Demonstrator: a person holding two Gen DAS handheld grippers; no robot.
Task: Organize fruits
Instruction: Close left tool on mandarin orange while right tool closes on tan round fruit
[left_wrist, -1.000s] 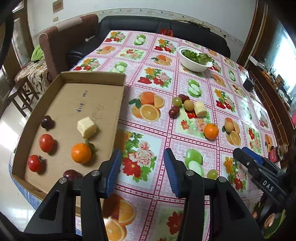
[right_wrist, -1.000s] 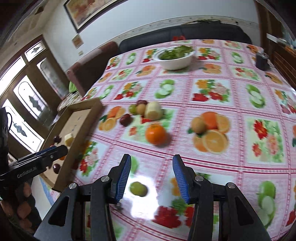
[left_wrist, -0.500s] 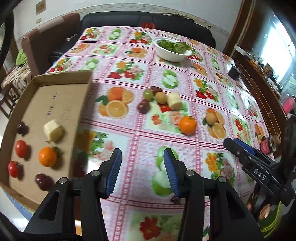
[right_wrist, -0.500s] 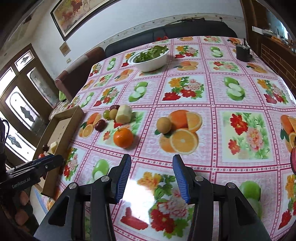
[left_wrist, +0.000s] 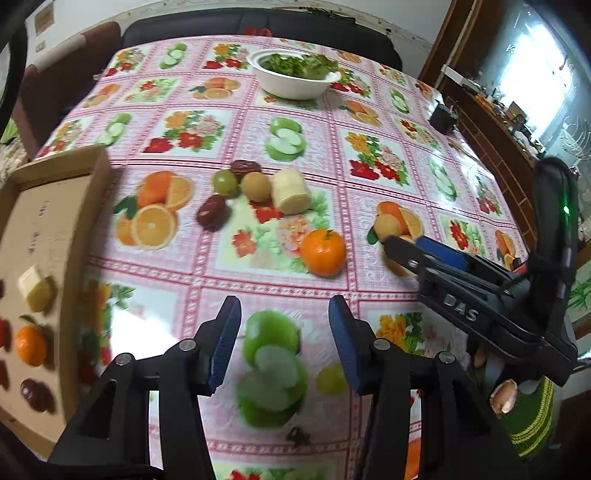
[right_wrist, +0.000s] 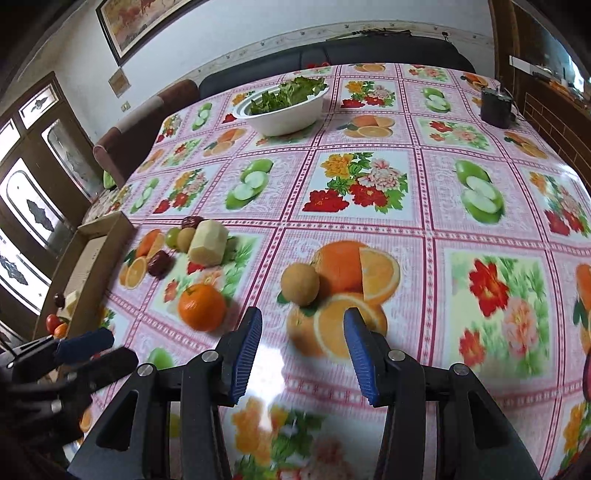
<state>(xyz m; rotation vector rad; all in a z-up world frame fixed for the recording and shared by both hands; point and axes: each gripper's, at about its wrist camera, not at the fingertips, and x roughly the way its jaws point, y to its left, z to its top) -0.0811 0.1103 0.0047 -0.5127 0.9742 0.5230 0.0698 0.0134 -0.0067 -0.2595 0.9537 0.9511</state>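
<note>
Since the earlier frames both grippers have swung away from the box (left_wrist: 48, 236) toward the loose fruit, so the box now sits at the left edge of the left wrist view and the orange (left_wrist: 322, 252) lies closer ahead. The left gripper (left_wrist: 284, 341) hovers above the cloth (left_wrist: 229, 122) with its jaws apart and nothing between them; they have just been opening a little. A green grape (left_wrist: 331, 378) lies on the cloth just beside its right finger, untouched. The right gripper (right_wrist: 302, 347) also hangs over the cloth, jaws partly apart and empty, with a brown round fruit (right_wrist: 300, 284) just ahead of it and the orange (right_wrist: 201, 306) ahead to its left. Further on lies a cluster: a pale peeled chunk (left_wrist: 290, 191), another brown fruit (left_wrist: 255, 186), a green grape (left_wrist: 224, 182) and two dark red dates (left_wrist: 211, 216), close together. Inside the box, along its near side, rest a second orange (left_wrist: 30, 345), a pale chunk (left_wrist: 36, 290) and a dark fruit (left_wrist: 34, 393); red ones at the frame edge are cut off. At the far end of the table stands a white bowl (left_wrist: 293, 83) of greens, with a dark sofa (left_wrist: 207, 26) behind it and a small black thing (right_wrist: 495, 105) near the right edge.
</note>
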